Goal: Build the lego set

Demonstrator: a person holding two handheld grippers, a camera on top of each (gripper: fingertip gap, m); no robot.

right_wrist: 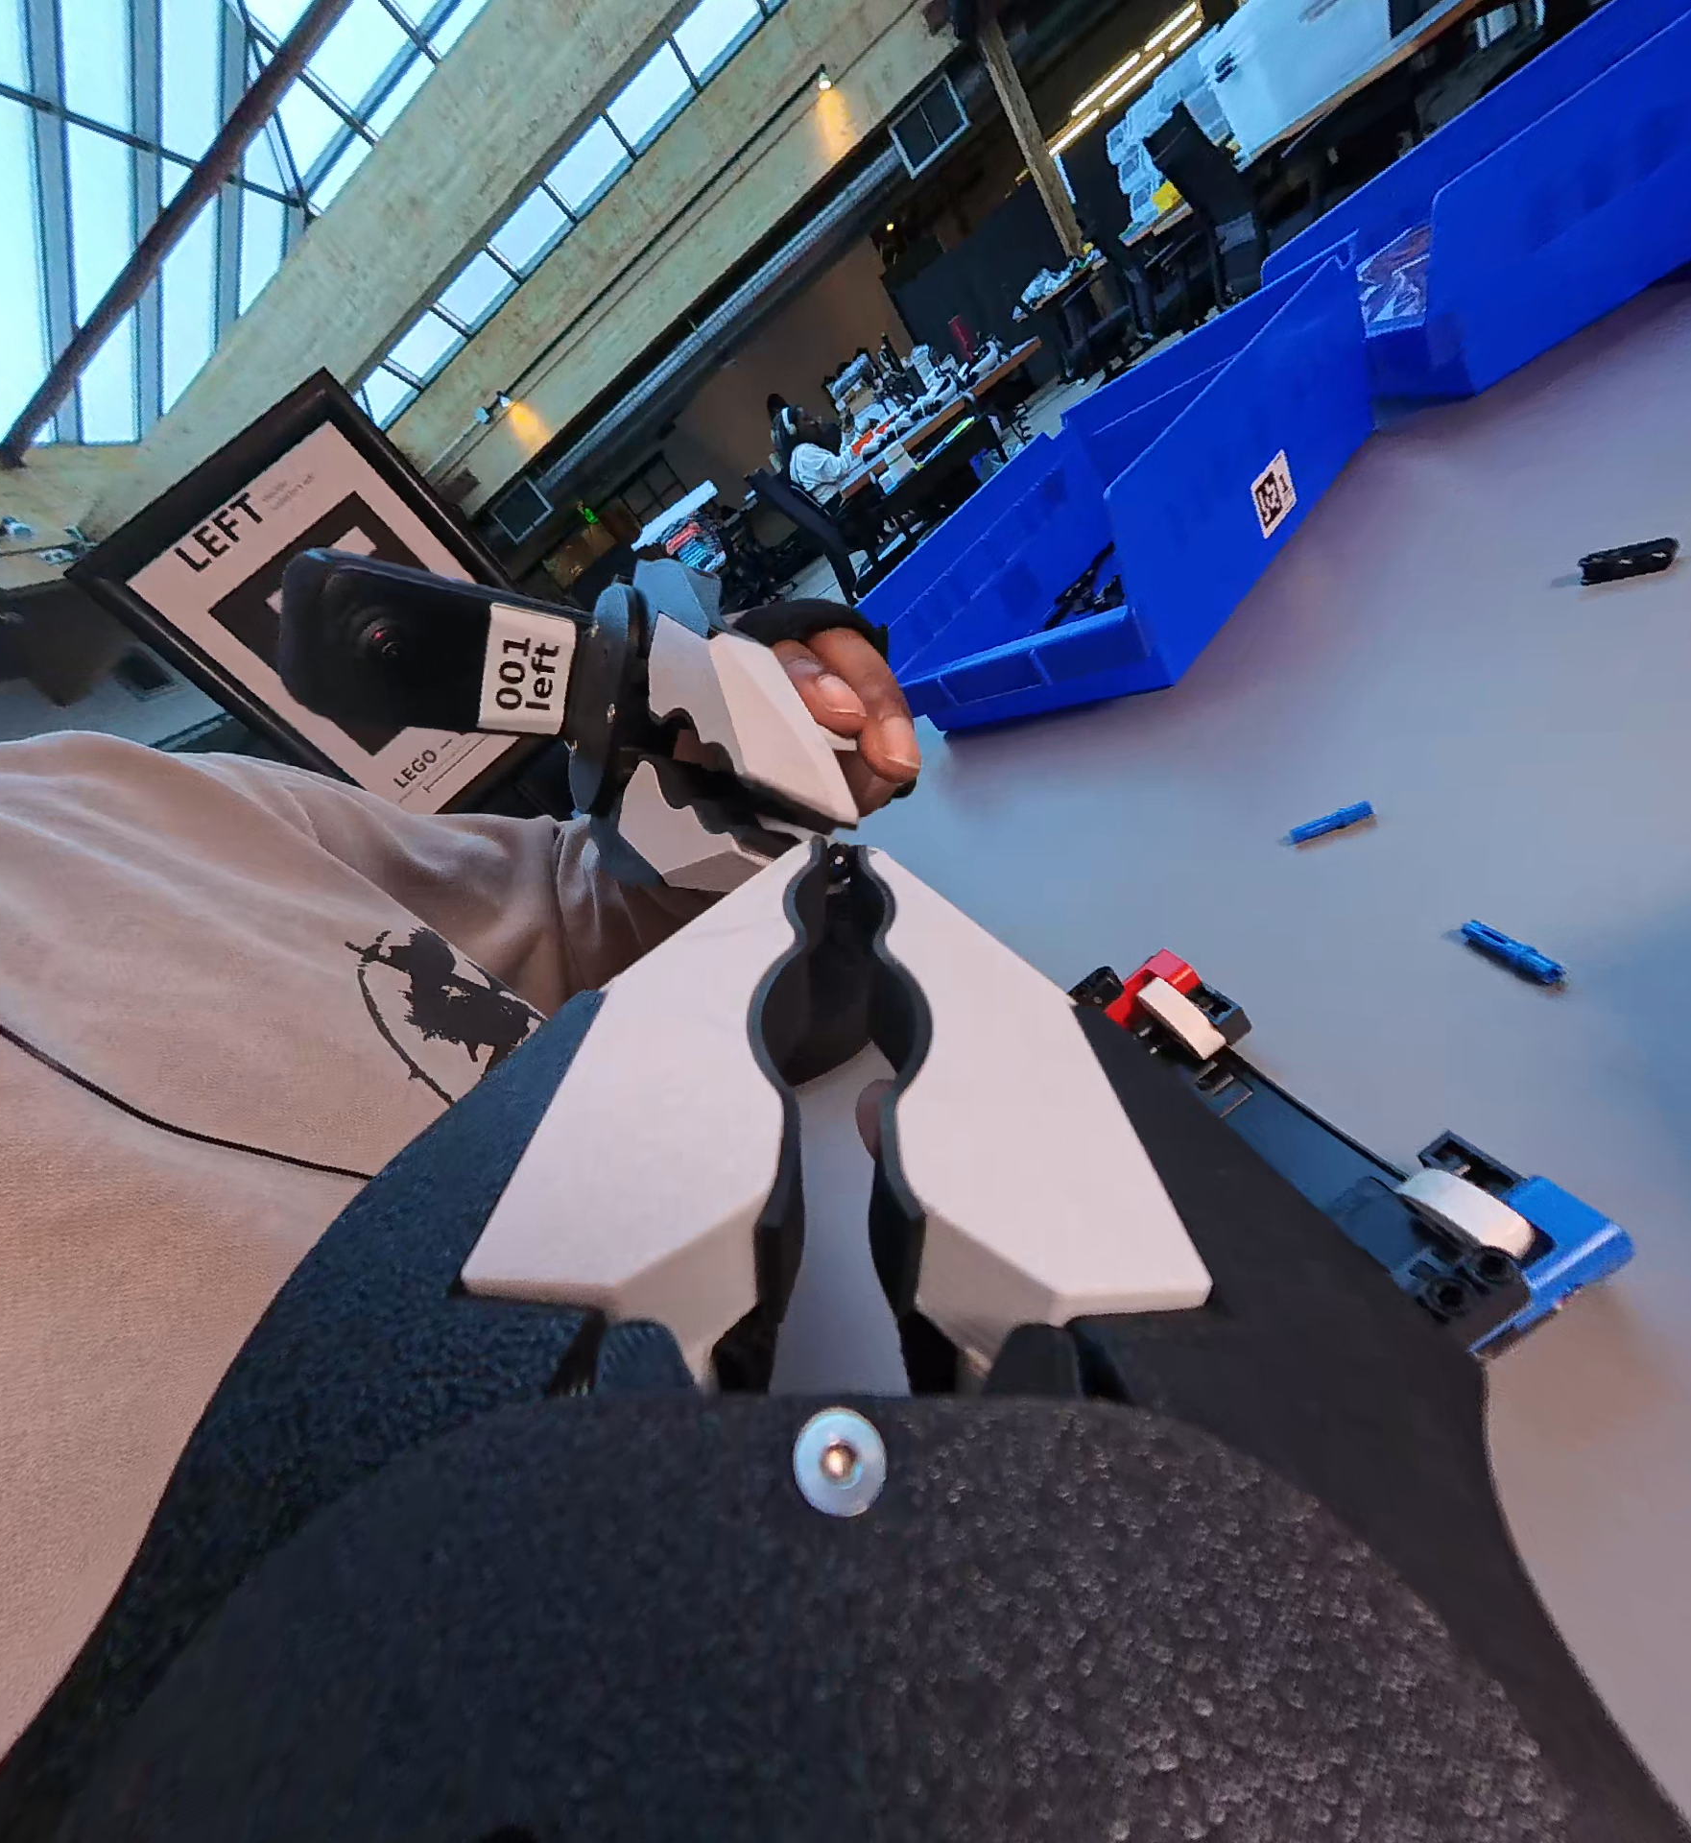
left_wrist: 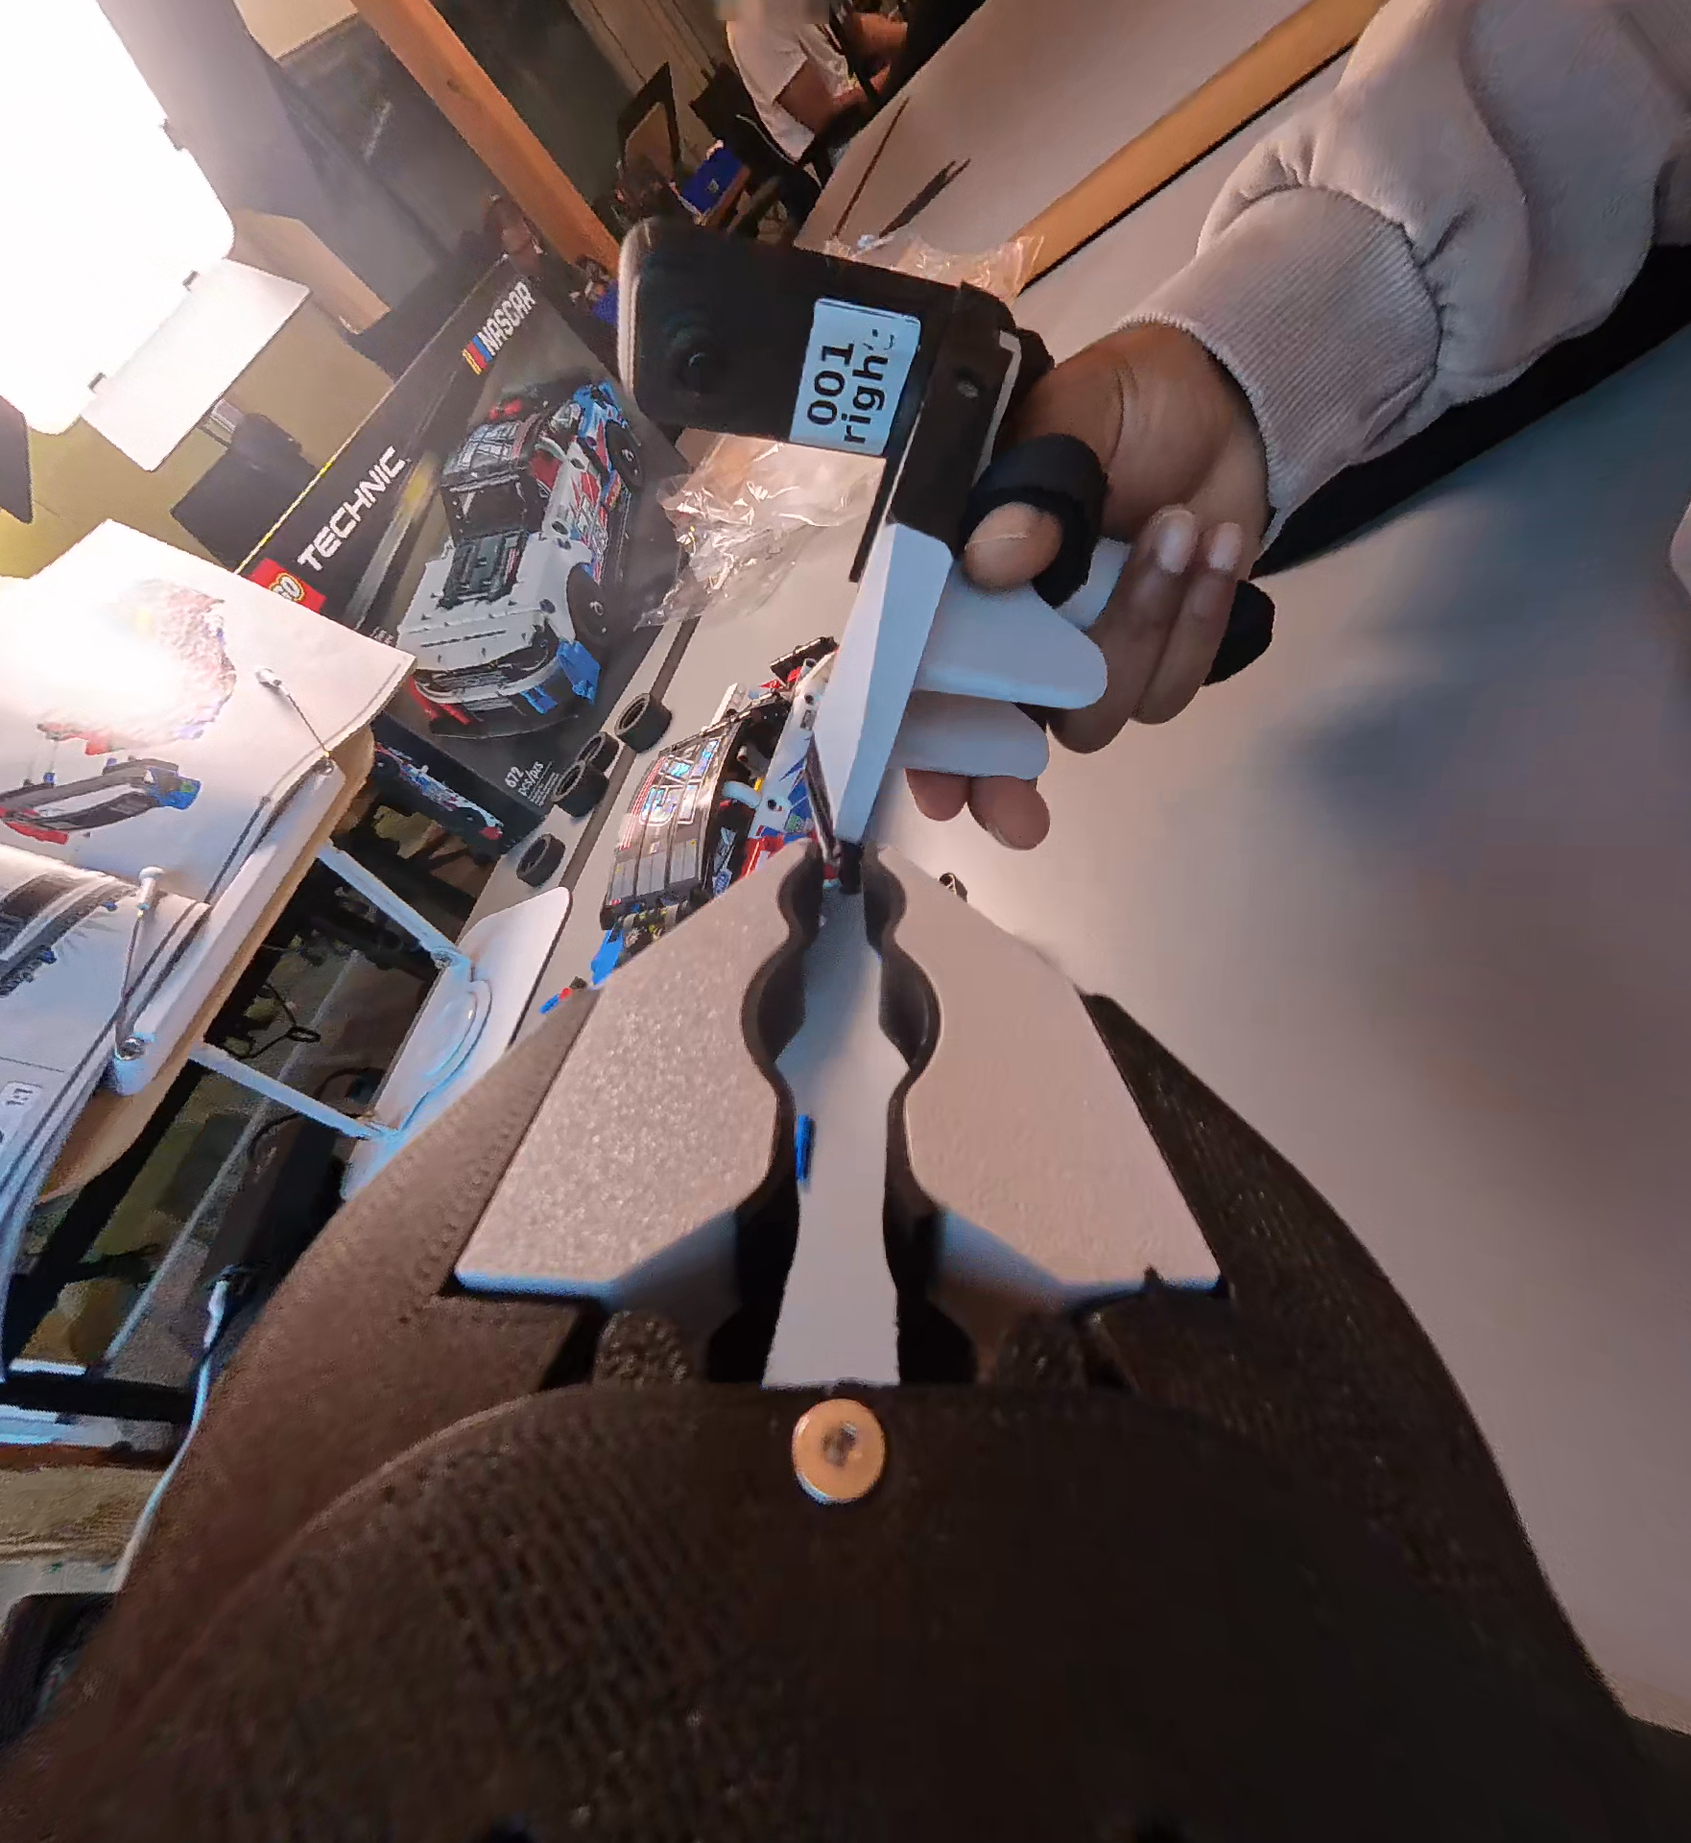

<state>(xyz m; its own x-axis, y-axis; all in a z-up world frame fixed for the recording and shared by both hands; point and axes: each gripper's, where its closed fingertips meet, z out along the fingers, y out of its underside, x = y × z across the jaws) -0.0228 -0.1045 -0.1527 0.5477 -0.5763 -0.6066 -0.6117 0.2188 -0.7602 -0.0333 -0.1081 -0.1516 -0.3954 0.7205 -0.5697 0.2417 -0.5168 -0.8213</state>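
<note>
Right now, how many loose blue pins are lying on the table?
2 in the right wrist view: one blue pin farther out on the grey table, another blue pin nearer the partly built car piece. Others may be hidden.

Skylight windows [right_wrist: 74,199] overhead — grey table [right_wrist: 1420,698], bright lamp [left_wrist: 44,199].

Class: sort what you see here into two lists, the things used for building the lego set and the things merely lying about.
In use: left gripper; right gripper; small black piece pinched between their tips; lego car; instruction booklet.
Lying about: blue pins; loose tyres; plastic bag; blue bins.
</note>
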